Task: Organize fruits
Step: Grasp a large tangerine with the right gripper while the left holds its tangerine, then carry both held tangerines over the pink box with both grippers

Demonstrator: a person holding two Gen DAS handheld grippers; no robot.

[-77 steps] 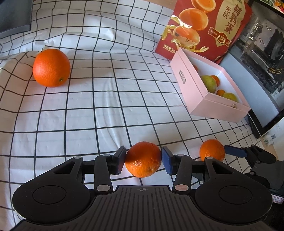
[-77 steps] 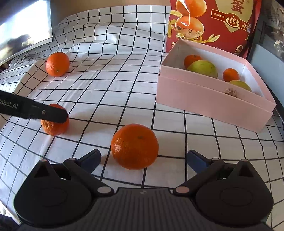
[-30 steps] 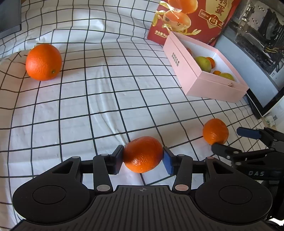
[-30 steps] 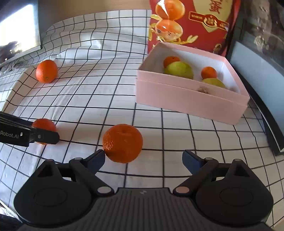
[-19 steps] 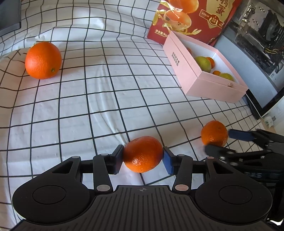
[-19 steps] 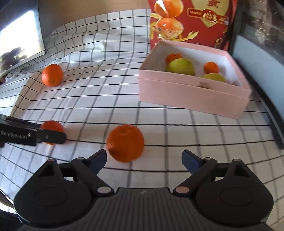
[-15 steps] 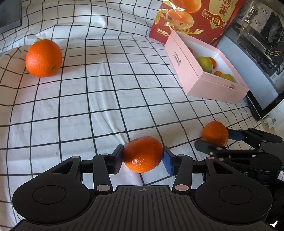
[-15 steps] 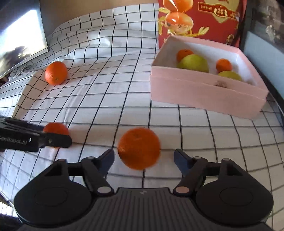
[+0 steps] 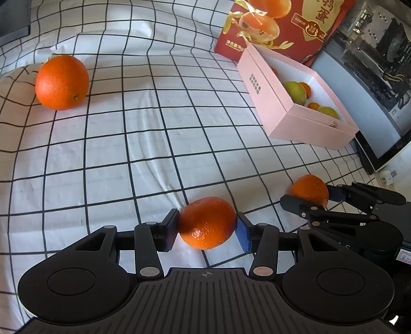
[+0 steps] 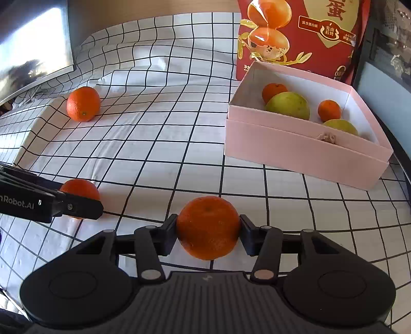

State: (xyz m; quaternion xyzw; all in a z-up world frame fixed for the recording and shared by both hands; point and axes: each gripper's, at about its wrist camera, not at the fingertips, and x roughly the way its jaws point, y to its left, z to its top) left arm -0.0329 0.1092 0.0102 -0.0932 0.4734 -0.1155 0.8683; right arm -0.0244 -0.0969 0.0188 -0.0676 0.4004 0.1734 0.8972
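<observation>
My left gripper (image 9: pixel 206 228) is shut on an orange (image 9: pixel 207 223) low over the checked cloth. In the right wrist view this orange (image 10: pixel 80 188) shows behind a left finger (image 10: pixel 77 205). My right gripper (image 10: pixel 208 231) is closing, and its pads touch both sides of a second orange (image 10: pixel 208 227). That pair appears at the right of the left wrist view, gripper (image 9: pixel 309 196) around orange (image 9: pixel 309 190). A third, larger orange (image 9: pixel 61 82) (image 10: pixel 83 103) lies loose at the far left. The open pink box (image 9: pixel 295 120) (image 10: pixel 295 154) holds green fruits and small oranges.
A red printed bag (image 9: pixel 277 23) (image 10: pixel 300 33) stands behind the box. A screen (image 10: pixel 33 46) borders the cloth at the far left, and another dark screen (image 9: pixel 359 102) lies right of the box. The cloth drops off a raised edge near the loose orange.
My right gripper's jaws have closed in from wide apart onto the orange between them. The left gripper has kept its orange and stayed in place.
</observation>
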